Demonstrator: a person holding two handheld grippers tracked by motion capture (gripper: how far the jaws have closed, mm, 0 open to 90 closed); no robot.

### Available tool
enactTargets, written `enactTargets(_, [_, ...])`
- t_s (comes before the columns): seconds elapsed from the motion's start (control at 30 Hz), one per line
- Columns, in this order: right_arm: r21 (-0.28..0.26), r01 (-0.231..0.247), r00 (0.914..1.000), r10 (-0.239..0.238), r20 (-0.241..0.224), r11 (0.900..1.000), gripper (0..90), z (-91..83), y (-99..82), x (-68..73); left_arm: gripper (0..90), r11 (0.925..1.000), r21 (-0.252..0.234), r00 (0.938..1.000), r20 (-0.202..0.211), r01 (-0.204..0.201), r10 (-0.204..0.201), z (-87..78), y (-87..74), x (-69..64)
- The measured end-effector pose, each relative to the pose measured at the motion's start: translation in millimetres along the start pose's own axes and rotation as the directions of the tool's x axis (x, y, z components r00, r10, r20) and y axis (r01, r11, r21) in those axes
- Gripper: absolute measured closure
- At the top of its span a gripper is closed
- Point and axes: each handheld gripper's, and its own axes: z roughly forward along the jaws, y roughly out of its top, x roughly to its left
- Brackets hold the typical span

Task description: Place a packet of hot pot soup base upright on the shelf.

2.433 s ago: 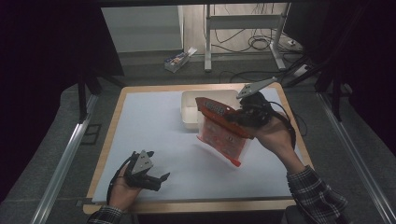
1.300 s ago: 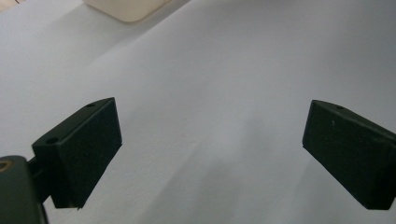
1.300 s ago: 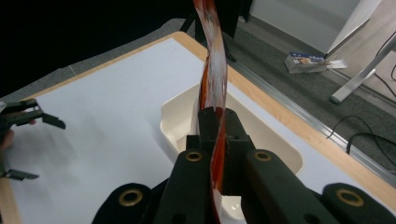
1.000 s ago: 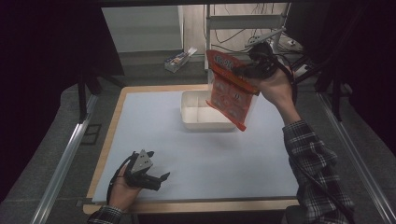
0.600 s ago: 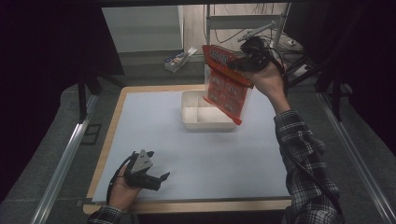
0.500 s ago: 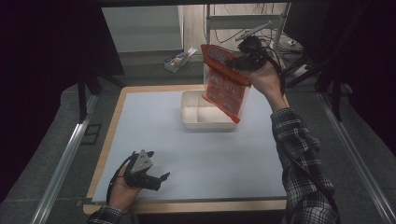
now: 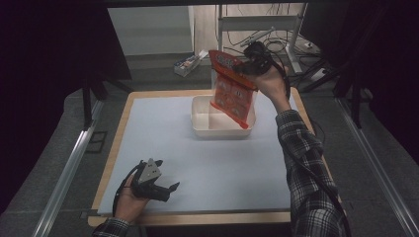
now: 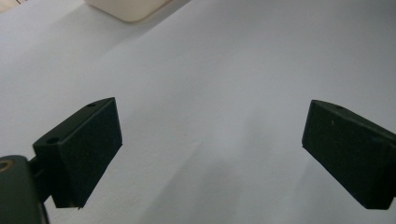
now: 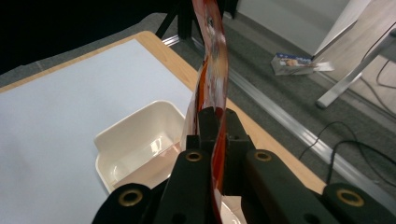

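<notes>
orange packet (image 7: 232, 89) pinched in right tool (image 7: 249, 66), above tray (image 7: 200, 129).

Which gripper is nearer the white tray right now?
Right. The right gripper hangs just above the white tray, shut on the red bag dangling over it. The left gripper rests open at the table's near edge, well away from it.

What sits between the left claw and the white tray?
Nothing: in the high view, only bare white table mat lies between the left claw and the white tray. The left gripper view agrees.
</notes>
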Motion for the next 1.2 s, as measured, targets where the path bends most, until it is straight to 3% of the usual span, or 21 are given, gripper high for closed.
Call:
enactTargets(0.3, [0.017,-0.033,0.9987,0.034,-0.037,0.9993,89.2,21.5,-16.4,-2.0,4.8,1.0000,0.001,1.0000,0.000,-0.002,0.002,0.0,0.3,-0.2])
enactTargets(0.5, [0.010,-0.064,0.9969,0.064,-0.046,0.9979,89.2,26.2,-27.5,-8.2,4.8,1.0000,0.000,1.0000,0.000,-0.004,0.004,0.1,0.6,-0.6])
enactTargets(0.93, [0.001,-0.131,0.9914,0.131,0.008,0.9914,89.0,25.6,-45.3,-27.5,4.8,1.0000,0.005,1.0000,-0.002,-0.007,0.007,0.8,0.8,-0.9])
enactTargets(1.2, [-0.010,-0.187,0.9802,0.187,0.063,0.9823,88.8,28.9,-59.1,-45.6,4.8,1.0000,0.007,1.0000,-0.001,-0.004,0.004,1.6,0.3,-0.7])
